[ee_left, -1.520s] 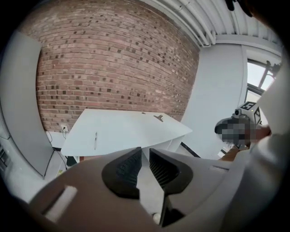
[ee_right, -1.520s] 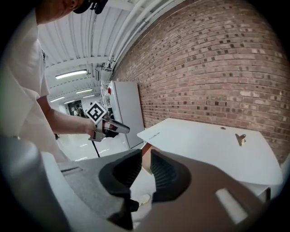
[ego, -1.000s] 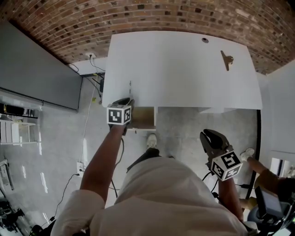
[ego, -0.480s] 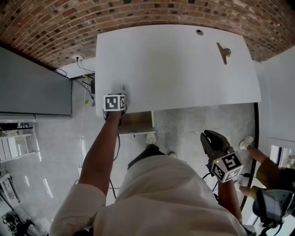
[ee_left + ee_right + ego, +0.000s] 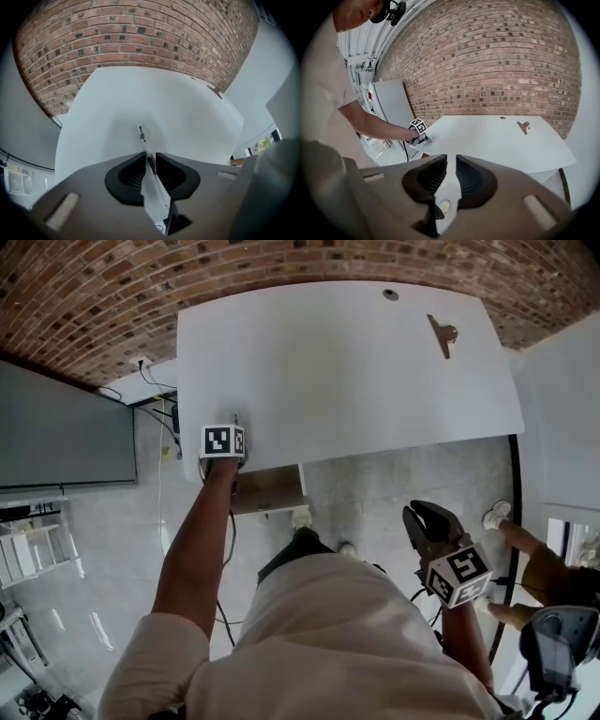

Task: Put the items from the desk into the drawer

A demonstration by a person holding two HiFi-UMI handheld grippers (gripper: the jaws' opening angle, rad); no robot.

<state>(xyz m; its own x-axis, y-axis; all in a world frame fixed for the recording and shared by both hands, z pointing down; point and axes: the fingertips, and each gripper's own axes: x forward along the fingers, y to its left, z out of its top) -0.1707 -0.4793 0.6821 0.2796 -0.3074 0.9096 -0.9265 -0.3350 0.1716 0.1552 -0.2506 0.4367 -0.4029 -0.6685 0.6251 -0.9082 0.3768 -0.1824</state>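
Observation:
A thin dark pen [image 5: 142, 136] lies near the front left edge of the white desk [image 5: 347, 371], pointing away from me. My left gripper [image 5: 150, 157] is shut on the pen's near end; in the head view its marker cube covers the jaws [image 5: 232, 430]. A brown binder clip [image 5: 442, 334] rests at the desk's far right. Under the desk's left front, the drawer [image 5: 268, 490] stands open, showing its wooden inside. My right gripper [image 5: 419, 515] hangs low, off the desk near my right side, shut with nothing in it [image 5: 450, 159].
A brick wall runs behind the desk. A cable hole [image 5: 389, 294] sits at the desk's far edge. A grey cabinet [image 5: 66, 437] stands to the left, with cables [image 5: 169, 427] beside the desk. Another person's arm [image 5: 527, 545] shows at the right edge.
My left gripper has moved forward from the drawer front onto the desk's edge, so the pen that lay ahead of it is now between its jaws. The right gripper has stayed put.

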